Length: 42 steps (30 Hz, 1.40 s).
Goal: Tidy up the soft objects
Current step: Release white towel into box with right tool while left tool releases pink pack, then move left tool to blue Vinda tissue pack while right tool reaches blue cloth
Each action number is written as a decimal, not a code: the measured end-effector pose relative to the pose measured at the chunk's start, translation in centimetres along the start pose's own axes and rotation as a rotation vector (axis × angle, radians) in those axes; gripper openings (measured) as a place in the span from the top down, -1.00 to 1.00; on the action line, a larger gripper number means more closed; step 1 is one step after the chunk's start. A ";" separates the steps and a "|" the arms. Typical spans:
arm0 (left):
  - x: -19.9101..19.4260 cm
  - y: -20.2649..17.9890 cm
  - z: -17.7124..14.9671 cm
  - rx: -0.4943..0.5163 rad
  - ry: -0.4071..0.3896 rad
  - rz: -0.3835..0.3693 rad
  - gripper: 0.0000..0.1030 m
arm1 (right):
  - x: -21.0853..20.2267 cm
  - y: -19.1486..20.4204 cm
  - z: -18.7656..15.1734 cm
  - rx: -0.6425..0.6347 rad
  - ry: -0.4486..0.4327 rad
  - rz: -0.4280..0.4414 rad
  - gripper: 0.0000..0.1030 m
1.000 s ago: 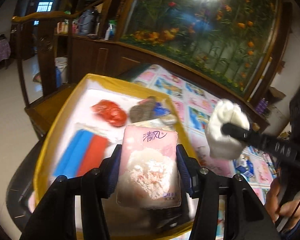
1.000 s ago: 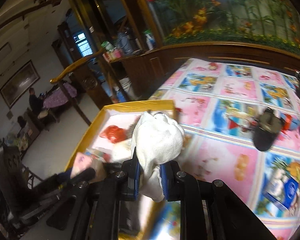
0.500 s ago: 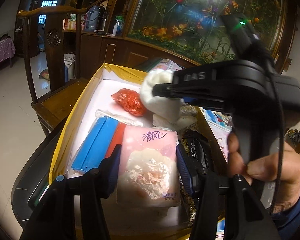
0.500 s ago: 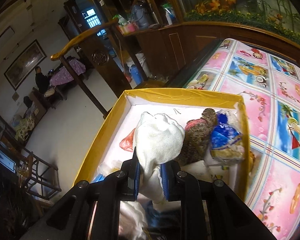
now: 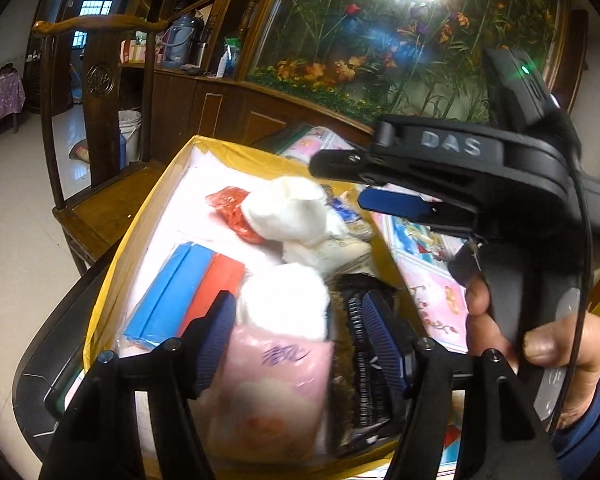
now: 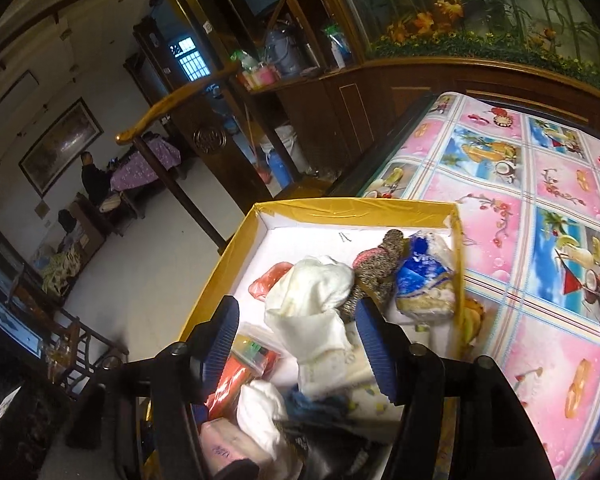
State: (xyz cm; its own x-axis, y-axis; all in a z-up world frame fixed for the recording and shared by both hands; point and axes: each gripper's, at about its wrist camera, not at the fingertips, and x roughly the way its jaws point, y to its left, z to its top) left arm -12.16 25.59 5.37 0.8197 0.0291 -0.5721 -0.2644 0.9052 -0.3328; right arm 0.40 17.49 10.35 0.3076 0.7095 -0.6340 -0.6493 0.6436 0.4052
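Observation:
A yellow-rimmed box (image 5: 236, 151) with a white floor holds the soft things. My left gripper (image 5: 296, 332) is open above the pink tissue pack (image 5: 274, 384), which lies in the box below the jaws. My right gripper (image 6: 296, 332) is open above the box; it also shows in the left wrist view (image 5: 340, 182). The white cloth (image 6: 316, 296) lies loose in the box between its jaws, and shows in the left wrist view (image 5: 288, 210) too. A second white bundle (image 5: 286, 300) sits by the tissue pack.
The box also holds a red bag (image 5: 232, 210), a blue and red pack (image 5: 184, 292), a brown knitted piece (image 6: 378, 270) and a blue-labelled bag (image 6: 424, 280). The box stands on a table with a pink patterned cloth (image 6: 540, 208). A wooden chair (image 5: 100, 152) stands beside it.
Both grippers have opened. The tissue pack dropped from the left jaws into the box, and the white cloth was let go from the right jaws into the box.

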 end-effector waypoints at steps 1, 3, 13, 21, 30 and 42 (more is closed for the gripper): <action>-0.2 -0.3 0.0 0.006 -0.005 0.000 -0.31 | -0.8 -0.4 -0.3 0.011 -0.009 0.008 -0.27; -0.6 -1.1 0.0 0.018 -0.021 -0.004 -0.33 | -2.3 -1.2 -0.9 0.029 -0.028 0.020 -0.27; -1.7 -6.4 -0.1 0.117 -0.042 -0.041 -0.44 | -11.5 -9.2 -5.2 0.116 -0.121 -0.041 -0.30; 1.0 -13.7 -3.3 0.257 0.069 -0.152 -0.44 | -18.1 -23.0 -9.0 0.333 -0.162 -0.270 -0.35; 5.2 -19.7 -6.9 0.387 0.191 -0.180 -0.44 | -16.9 -27.8 -11.0 0.429 -0.099 -0.230 -0.35; 4.4 -20.1 -7.2 0.419 0.140 -0.196 -0.44 | -18.5 -24.9 -8.3 0.356 -0.152 -0.294 -0.44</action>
State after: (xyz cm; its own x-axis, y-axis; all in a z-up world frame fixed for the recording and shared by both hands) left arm -6.91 4.47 4.19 0.7494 -0.1902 -0.6342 0.1390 0.9817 -0.1302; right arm 5.13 -14.06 6.55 0.5582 0.4995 -0.6625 -0.2497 0.8626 0.4400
